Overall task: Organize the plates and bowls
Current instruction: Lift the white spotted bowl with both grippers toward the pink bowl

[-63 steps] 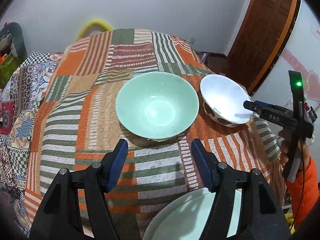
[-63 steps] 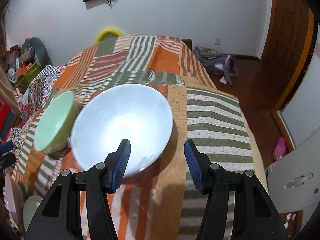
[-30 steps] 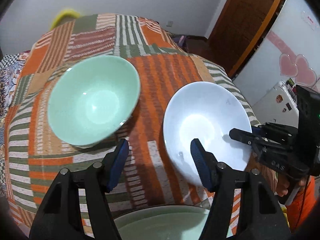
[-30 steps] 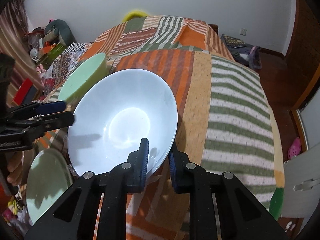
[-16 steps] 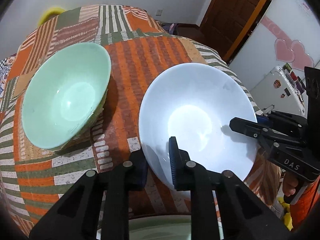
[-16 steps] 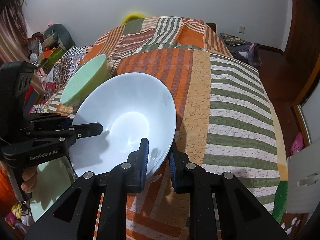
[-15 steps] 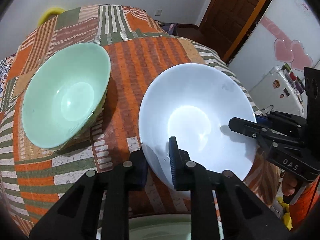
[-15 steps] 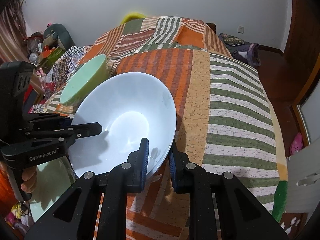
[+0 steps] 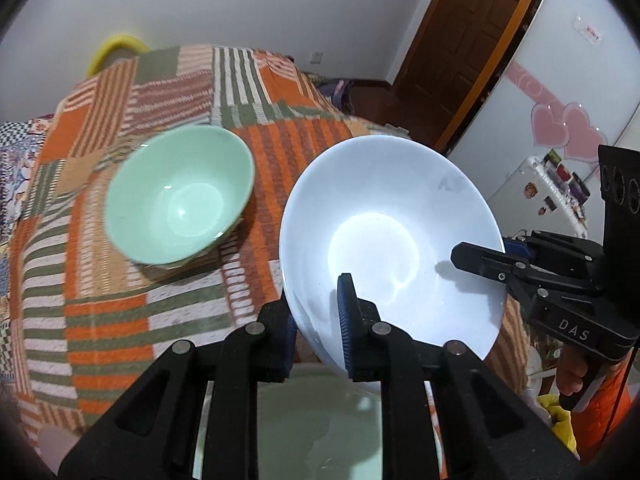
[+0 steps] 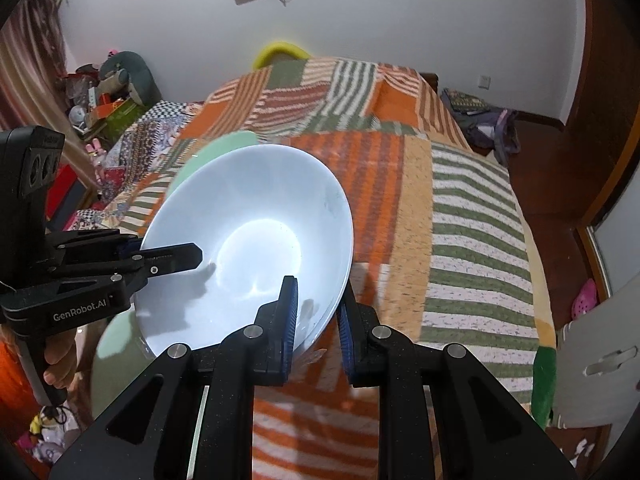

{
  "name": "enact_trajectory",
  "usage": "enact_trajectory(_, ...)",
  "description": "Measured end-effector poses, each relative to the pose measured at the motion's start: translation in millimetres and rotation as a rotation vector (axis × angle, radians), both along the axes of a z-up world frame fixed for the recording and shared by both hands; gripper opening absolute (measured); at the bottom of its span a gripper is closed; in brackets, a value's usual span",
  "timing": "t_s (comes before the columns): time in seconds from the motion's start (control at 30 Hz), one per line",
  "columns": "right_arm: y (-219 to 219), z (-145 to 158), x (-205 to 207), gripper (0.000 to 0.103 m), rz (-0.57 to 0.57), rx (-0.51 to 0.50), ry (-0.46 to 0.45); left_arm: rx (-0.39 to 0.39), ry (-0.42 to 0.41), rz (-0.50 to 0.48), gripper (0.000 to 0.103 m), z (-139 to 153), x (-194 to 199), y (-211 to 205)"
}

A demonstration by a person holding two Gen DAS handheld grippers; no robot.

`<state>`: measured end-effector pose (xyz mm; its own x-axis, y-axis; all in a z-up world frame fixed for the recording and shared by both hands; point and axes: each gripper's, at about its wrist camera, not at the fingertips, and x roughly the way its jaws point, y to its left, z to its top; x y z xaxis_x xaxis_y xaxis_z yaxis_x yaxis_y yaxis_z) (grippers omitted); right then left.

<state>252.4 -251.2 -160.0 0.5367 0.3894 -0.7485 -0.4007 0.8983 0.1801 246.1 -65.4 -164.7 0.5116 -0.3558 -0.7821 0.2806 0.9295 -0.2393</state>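
Note:
A large white bowl (image 9: 384, 224) is held in the air above the striped patchwork tablecloth (image 9: 120, 308). My left gripper (image 9: 318, 320) is shut on its near rim. My right gripper (image 10: 318, 312) is shut on the opposite rim and shows in the left wrist view (image 9: 480, 256) at the right. The white bowl (image 10: 248, 240) tilts slightly in the right wrist view. A pale green bowl (image 9: 180, 196) sits on the cloth to the left, mostly hidden behind the white bowl in the right wrist view (image 10: 216, 148). A pale green plate (image 9: 316, 432) lies below my left gripper.
The table is covered by the striped cloth (image 10: 460, 240), with its right edge dropping to a wooden floor (image 10: 560, 184). A wooden door (image 9: 472, 36) and a white fridge (image 9: 536, 196) stand to the right. A yellow chair back (image 9: 116, 46) shows beyond the far edge.
Both grippers have lifted the white bowl off the cloth and raised it. The green bowl and the table now look lower and farther away.

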Motion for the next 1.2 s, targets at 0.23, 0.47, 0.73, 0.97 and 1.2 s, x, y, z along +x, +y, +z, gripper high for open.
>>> enact_trajectory(0.23, 28, 24, -27, 0.017, 0.046, 0.001, -0.045, -0.004, -0.052, 0.053, 0.018, 28, -39, 34)
enact_trajectory(0.47, 64, 38, -50, 0.017, 0.104, 0.012, -0.074, 0.0, -0.085, 0.113, 0.018, 44, -79, 72)
enact_trajectory(0.73, 105, 38, -74, 0.018, 0.182, 0.024, -0.077, 0.002, -0.09, 0.195, 0.018, 46, -119, 120)
enact_trajectory(0.97, 145, 28, -91, 0.018, 0.258, 0.029, -0.056, 0.015, -0.068, 0.273, 0.018, 36, -151, 160)
enact_trajectory(1.2, 177, 9, -97, 0.018, 0.319, 0.035, -0.003, 0.006, -0.01, 0.346, 0.018, 9, -171, 191)
